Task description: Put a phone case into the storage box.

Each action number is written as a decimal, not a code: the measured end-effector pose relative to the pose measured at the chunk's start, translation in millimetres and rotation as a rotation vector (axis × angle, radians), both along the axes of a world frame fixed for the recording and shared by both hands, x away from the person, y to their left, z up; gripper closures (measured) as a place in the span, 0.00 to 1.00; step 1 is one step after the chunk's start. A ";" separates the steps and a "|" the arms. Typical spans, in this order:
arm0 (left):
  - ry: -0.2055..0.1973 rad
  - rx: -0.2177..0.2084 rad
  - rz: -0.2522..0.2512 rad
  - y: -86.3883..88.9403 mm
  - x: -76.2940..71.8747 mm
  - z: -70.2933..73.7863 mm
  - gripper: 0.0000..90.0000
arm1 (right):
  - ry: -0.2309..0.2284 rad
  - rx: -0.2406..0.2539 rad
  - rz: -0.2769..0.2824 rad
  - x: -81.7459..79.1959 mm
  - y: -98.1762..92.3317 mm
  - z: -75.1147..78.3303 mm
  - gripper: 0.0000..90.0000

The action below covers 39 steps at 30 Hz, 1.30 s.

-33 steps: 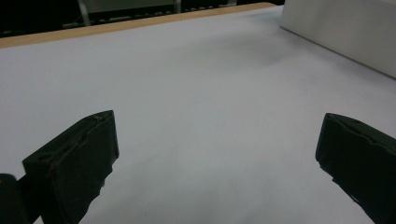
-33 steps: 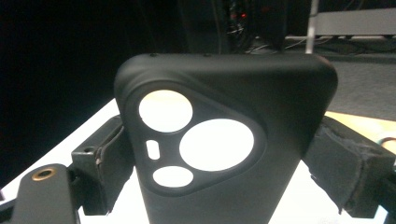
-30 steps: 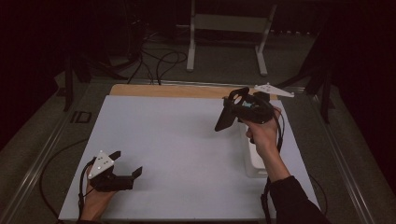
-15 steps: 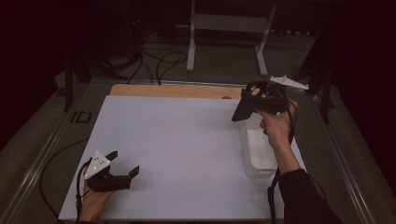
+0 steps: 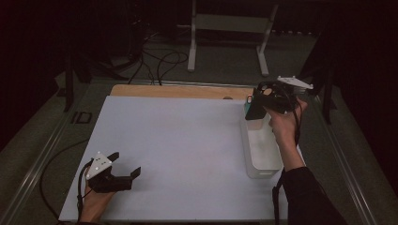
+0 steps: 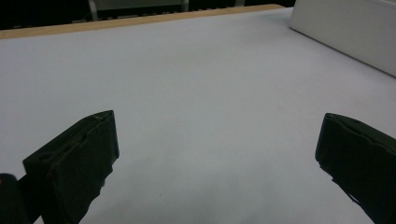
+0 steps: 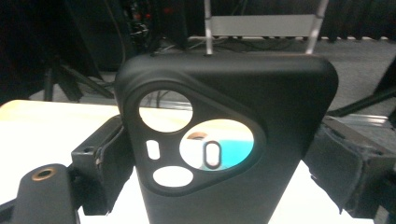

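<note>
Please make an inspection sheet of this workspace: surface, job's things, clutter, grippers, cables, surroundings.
Surface: white table top, wooden strip along its far edge.
Job's things: black phone case with camera cutouts, held upright in the right gripper above the far end of a white bin; something teal just behind it, too hidden to name.
Clutter: nothing seen.
Grippers: right gripper shut on the phone case; left gripper low at the near left corner, jaws wide open, empty.
Cables: loose cables on the floor beyond the table.
Surroundings: dark room, grey metal stand behind.
</note>
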State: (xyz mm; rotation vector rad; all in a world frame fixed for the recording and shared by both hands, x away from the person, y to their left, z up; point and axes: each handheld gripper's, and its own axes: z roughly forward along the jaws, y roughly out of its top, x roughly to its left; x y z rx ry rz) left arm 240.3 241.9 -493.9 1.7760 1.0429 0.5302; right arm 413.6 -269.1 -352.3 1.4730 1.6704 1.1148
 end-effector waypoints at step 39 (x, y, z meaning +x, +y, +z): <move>0.009 0.002 -0.009 -1.6 0.1 -1.6 0.00 | 0.240 -0.133 -0.108 49.2 10.5 -79.0 0.10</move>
